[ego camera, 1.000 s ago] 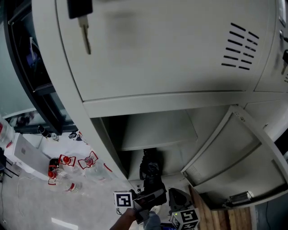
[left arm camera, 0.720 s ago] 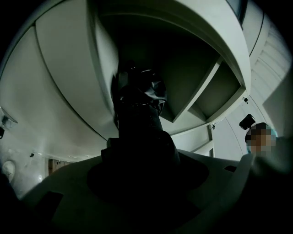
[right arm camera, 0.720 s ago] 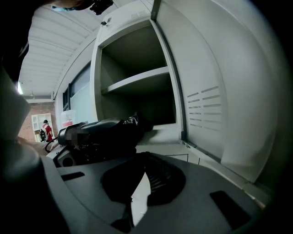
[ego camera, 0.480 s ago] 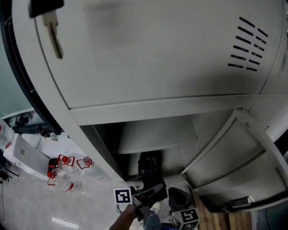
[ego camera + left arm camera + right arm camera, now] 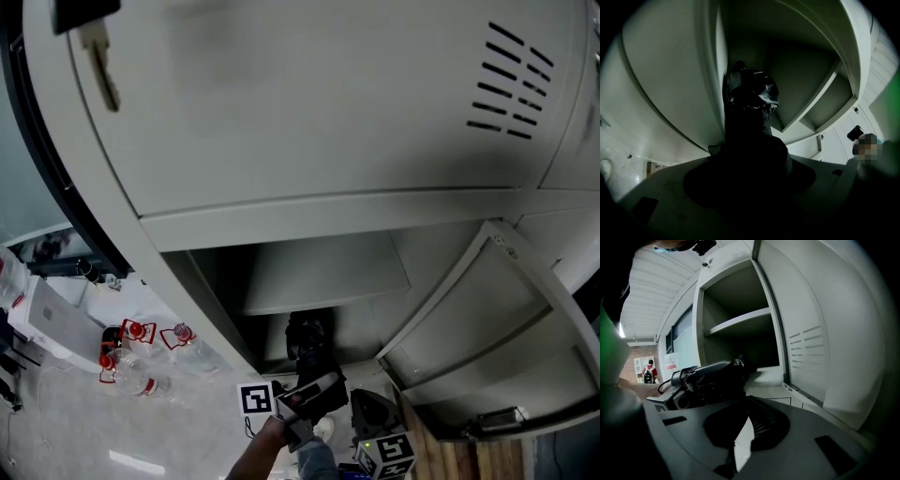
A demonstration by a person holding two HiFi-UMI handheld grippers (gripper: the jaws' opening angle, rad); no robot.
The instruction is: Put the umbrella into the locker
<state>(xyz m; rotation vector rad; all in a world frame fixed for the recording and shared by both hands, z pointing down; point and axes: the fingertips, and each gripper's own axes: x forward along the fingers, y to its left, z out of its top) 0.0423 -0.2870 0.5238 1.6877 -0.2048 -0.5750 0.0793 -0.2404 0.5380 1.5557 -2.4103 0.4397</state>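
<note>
The left gripper [image 5: 751, 161] is clenched on the folded black umbrella [image 5: 751, 96]; its jaws press the thick dark bundle from both sides, and the umbrella goes from them toward 12 o'clock. In the head view this gripper is at 6 o'clock, with its marker cube [image 5: 255, 398] at its 9 o'clock side, and the far end of the umbrella is in the mouth of the open compartment of the locker [image 5: 112, 234], under the shelf [image 5: 328, 272]. I cannot tell if the umbrella touches the bottom of the compartment

The right gripper [image 5: 748, 412] has its jaws together, with only a thin light slit between them and nothing inside. In the head view it is at about 5 o'clock, just beside the left gripper. In the right gripper view the left gripper with the umbrella is at 9 o'clock, the open compartment at 12 o'clock, and the open door [image 5: 820, 333] with vent slits at 3 o'clock

In the head view the open door swings out toward 4 o'clock. Above the compartment, the closed door [image 5: 309, 103] fills the upper part, with a key [image 5: 98, 75] hanging in its lock at 11 o'clock. On the floor at 8 o'clock, well apart from the grippers, lie several clear bottles [image 5: 141, 361] with red labels
</note>
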